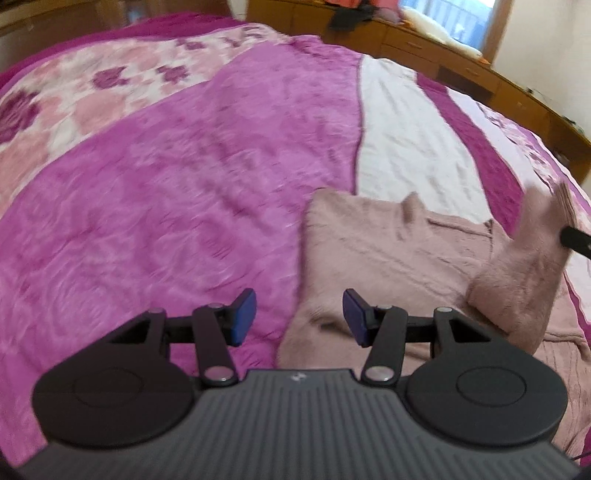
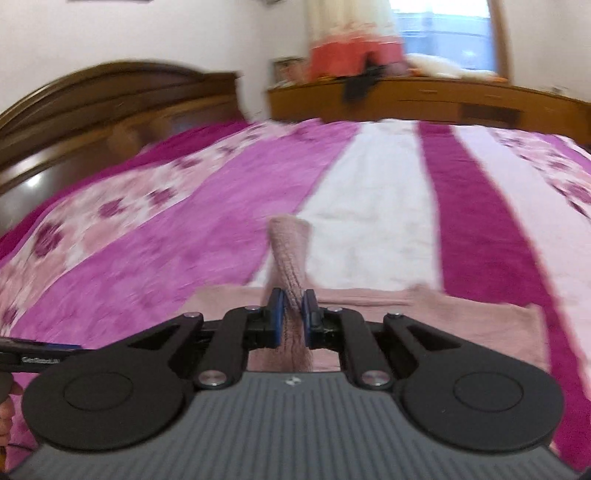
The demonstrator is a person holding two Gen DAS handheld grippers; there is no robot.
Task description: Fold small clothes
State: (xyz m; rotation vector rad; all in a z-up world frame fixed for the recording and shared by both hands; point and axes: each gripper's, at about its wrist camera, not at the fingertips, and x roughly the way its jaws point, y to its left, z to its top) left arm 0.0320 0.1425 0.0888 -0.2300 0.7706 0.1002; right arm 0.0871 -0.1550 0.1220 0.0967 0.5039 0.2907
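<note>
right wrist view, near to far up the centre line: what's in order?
Right claw shut on the lifted sleeve of the pink sweater, then the white stripe of the bedspread, then the wooden dresser, then the window.

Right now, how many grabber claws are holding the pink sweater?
1. The right gripper is pinched shut on a lifted sleeve of the pink sweater. The left gripper hangs open above the sweater's edge on the bed, holding nothing.
</note>
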